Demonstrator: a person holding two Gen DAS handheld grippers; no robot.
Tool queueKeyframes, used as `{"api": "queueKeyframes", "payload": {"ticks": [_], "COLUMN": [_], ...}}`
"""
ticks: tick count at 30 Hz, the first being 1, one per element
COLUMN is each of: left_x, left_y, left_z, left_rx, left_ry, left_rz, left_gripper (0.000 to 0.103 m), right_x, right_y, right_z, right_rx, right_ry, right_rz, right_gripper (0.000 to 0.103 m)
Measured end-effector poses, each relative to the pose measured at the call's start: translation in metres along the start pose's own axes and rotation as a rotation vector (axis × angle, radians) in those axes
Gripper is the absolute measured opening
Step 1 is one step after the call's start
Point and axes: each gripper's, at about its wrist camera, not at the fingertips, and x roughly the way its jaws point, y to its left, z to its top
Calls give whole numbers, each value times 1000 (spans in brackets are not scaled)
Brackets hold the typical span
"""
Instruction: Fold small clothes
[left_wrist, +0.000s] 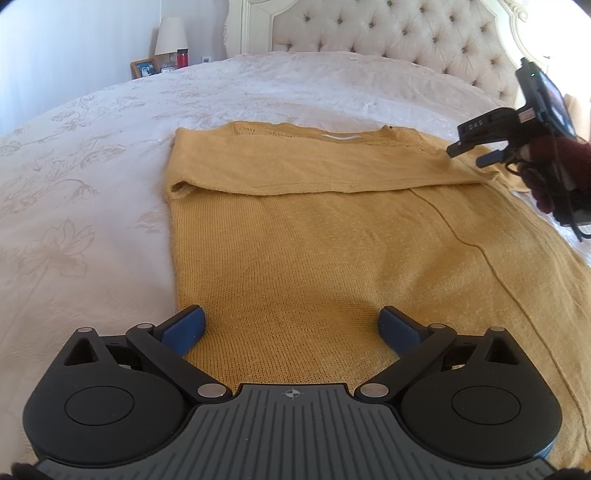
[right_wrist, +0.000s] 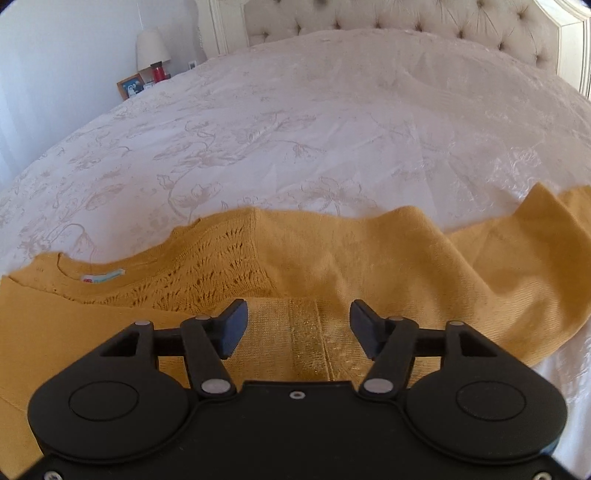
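Observation:
A mustard-yellow knitted sweater (left_wrist: 314, 240) lies flat on the bed, with one sleeve (left_wrist: 295, 173) folded across its chest below the neckline. My left gripper (left_wrist: 293, 325) hangs open and wide over the sweater's lower part, with nothing between its blue pads. My right gripper (left_wrist: 466, 155) is at the sweater's far right shoulder, held by a hand in a dark red glove (left_wrist: 554, 166). In the right wrist view this gripper (right_wrist: 300, 326) stands open above a folded sleeve band; the knit (right_wrist: 332, 258) lies under the fingers, not pinched. The neck label (right_wrist: 103, 277) shows at left.
A white floral bedspread (left_wrist: 92, 184) covers the bed all around the sweater. The tufted headboard (left_wrist: 388, 33) stands at the far end. A lamp (left_wrist: 170, 35), a picture frame (left_wrist: 144, 68) and a red bottle (left_wrist: 181, 57) sit on a nightstand at the back left.

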Motion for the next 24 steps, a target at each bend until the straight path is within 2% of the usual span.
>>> {"api": "queueKeyframes", "payload": {"ticks": [2,3,4,5,7,9,12,15,17,18,20,21,24], "left_x": [0,0,0,0,0,-1,-1,0,0,0,-1,-1,-1], "left_y": [0,0,0,0,0,1,1,1,2,2,2,2,2], "left_z": [0,0,-1,-1,-1,0,-1,-1,-2,-2,-2,-2,-2], "left_rx": [0,0,0,1,1,1,2,6,5,5,5,5,5], "left_ry": [-1,-1,-2,-2,-3,-5,-8,-11,-13,-13,-13,-13,-13], "left_rz": [-1,0,-1,-1,0,-1,2,7,5,3,3,3,3], "left_gripper": [102,102,102,102,102,102,102,102,102,102,102,102,102], "right_x": [5,6,7,4,-5,-22,-34,-14,1,8,16,16,5], "right_y": [0,1,3,6,15,28,28,21,18,16,13,11,8], "right_z": [-2,-2,-3,-2,1,6,22,32,29,27,21,17,9], "right_rx": [-13,-22,-36,-57,-126,-224,-239,-223,-221,-214,-194,-188,-181], "right_ry": [24,27,23,12,-24,-114,-223,-179,-109,-72,-22,-13,-25], "right_rz": [0,6,13,10,49,71,70,7,-36,-53,-68,-74,-96], "right_gripper": [65,54,19,13,12,12,12,12,16,22,23,26,45]}}
